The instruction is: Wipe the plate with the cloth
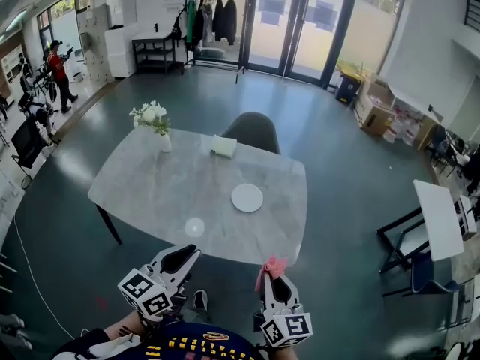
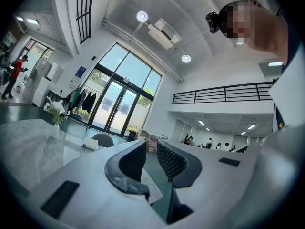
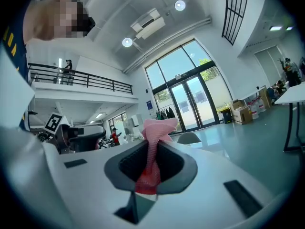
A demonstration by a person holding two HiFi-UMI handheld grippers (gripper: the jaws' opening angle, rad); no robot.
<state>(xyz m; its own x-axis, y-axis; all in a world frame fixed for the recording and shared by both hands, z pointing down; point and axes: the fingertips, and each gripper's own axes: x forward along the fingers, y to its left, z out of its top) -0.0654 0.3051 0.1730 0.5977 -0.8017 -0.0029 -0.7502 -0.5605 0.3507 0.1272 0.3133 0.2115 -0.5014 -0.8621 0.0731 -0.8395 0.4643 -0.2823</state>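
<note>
A small white plate lies on the grey marble table, right of its middle. My right gripper is held below the table's near edge, shut on a pink cloth that sticks up from its jaws. My left gripper is to its left, also short of the table; its jaws stand a narrow gap apart with nothing between them. Both point upward and away from the plate.
A vase of white flowers stands at the table's far left. A white tissue box sits at the far edge before a dark chair. A white desk stands right. A person in red is far left.
</note>
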